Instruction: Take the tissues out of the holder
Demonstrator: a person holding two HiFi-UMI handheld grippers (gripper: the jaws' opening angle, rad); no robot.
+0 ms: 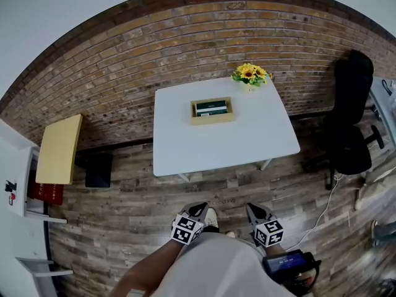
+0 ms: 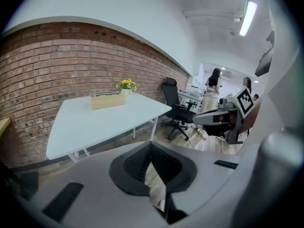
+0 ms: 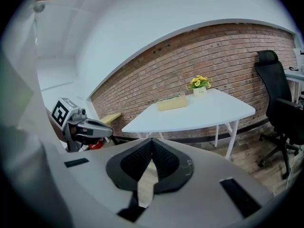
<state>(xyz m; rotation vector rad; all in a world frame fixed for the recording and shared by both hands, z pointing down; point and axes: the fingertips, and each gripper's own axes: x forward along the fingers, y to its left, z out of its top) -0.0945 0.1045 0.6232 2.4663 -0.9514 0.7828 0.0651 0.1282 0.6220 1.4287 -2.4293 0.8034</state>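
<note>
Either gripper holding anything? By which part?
Nothing held: left gripper and right gripper both shut, empty; light wooden tissue holder sits untouched on white table.

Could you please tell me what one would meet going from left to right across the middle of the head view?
yellow board → black box on the floor → tissue holder → sunflowers → black office chair

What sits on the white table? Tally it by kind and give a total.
Light wooden rectangular tissue holder: 1
Dark green tissue pack inside the holder: 1
Bunch of yellow flowers in a small pot: 1
Total: 3
</note>
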